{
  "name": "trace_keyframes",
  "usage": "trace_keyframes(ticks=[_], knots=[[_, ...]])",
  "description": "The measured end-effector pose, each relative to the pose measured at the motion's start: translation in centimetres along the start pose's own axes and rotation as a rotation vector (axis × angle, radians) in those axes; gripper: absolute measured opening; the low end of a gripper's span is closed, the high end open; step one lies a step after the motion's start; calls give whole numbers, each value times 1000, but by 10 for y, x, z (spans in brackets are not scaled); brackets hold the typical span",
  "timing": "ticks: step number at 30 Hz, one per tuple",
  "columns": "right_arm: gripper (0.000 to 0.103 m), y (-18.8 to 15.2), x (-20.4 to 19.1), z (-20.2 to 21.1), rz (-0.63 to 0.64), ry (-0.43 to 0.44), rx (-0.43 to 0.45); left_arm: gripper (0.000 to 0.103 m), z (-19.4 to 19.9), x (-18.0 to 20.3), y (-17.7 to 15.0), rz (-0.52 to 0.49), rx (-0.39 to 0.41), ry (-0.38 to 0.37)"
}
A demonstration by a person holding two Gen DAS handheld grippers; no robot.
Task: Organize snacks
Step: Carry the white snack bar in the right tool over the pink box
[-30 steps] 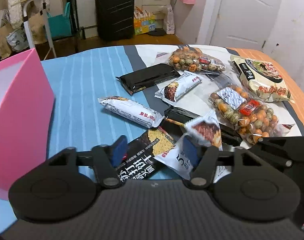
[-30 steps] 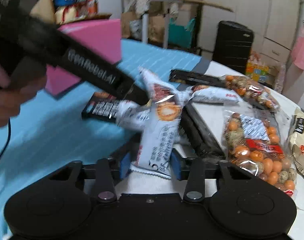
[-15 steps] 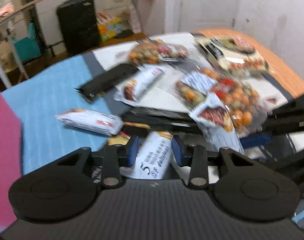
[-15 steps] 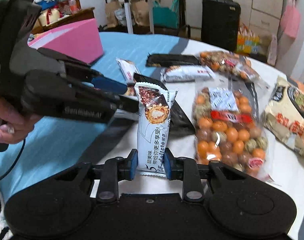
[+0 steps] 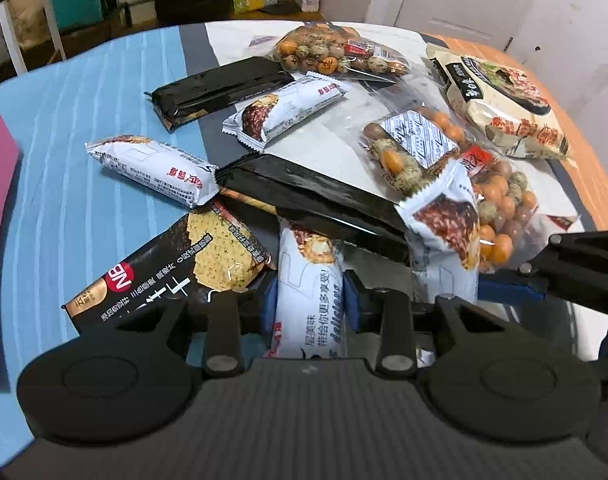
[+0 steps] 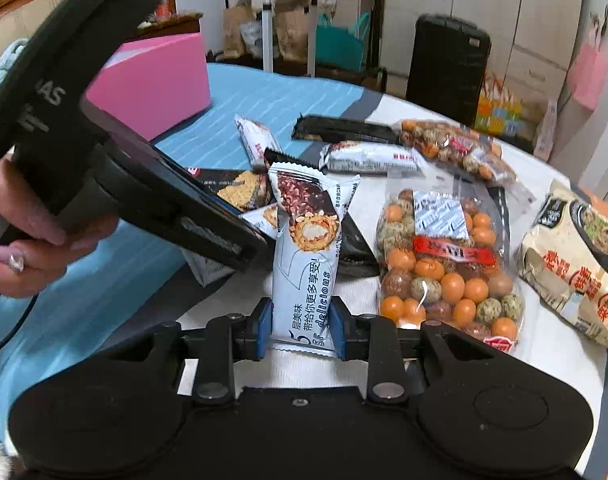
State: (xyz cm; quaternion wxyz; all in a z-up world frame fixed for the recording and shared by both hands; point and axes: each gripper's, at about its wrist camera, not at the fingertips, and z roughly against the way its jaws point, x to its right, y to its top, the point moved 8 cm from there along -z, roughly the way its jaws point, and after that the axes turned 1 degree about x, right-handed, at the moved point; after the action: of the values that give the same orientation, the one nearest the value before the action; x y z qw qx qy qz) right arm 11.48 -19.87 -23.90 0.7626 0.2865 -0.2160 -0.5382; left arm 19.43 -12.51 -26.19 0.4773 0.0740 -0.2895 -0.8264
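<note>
So two of the same white snack bars are being dealt with at once here

The right tongs [image 6: 299,322] are clamped on the raised bar [image 6: 306,256], pinched across its narrow width near the end with the printed text. That looks like it's done so the rest of the wrapper sticks out in front and clears the pile. Its long axis runs straight out along the fingers, with the chocolate-picture end pointing up and away, toward the far side of the tabletop [image 6: 263,96]

The left tongs [image 5: 308,302], held in a hand [image 6: 35,248], are closing on the low bar [image 5: 308,292]. The blue pads are already pressed on both long edges and the wrapper looks a bit squeezed. This bar is down among the pile, just beside the cracker pack [image 5: 163,276], with its far end up against the long black pack [image 5: 316,196]. Whether it's tucked under that pack can't be told. Its long axis also lines up with the fingers, picture end pointing away, so it gets caught across the short side, which is probably the only way it fits

The peanut bag [image 6: 444,264] is left flat beside the raised bar, not touched

The pink box [image 6: 155,76] is parked at the far left edge, well apart from the snacks. It's assumed to be where the bars are headed, though nothing has been put in it that can be seen
</note>
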Motion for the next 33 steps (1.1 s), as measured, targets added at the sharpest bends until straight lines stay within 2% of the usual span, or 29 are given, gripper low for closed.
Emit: trace_keyframes(ticks=[1, 5, 11, 14, 16, 24, 33], knots=[[33, -1, 0, 0, 3, -8, 17, 25, 0, 3, 0, -18, 12, 20], [31, -2, 0, 5, -27, 8, 36, 24, 6, 6, -4, -9, -1, 25], [31, -5, 5, 10, -90, 29, -58, 24, 20, 9, -17, 27, -67, 31], [31, -8, 6, 15, -137, 71, -105, 24, 31, 13, -25, 31, -94, 37], [31, -10, 5, 19, -134, 79, -129, 24, 37, 16, -30, 16, -108, 55], [31, -17, -5, 36, -100, 129, -253, 23, 66, 23, -53, 0, -181, 45], [31, 12, -30, 71, -38, 227, -302, 23, 115, 11, -64, 29, -254, 38]])
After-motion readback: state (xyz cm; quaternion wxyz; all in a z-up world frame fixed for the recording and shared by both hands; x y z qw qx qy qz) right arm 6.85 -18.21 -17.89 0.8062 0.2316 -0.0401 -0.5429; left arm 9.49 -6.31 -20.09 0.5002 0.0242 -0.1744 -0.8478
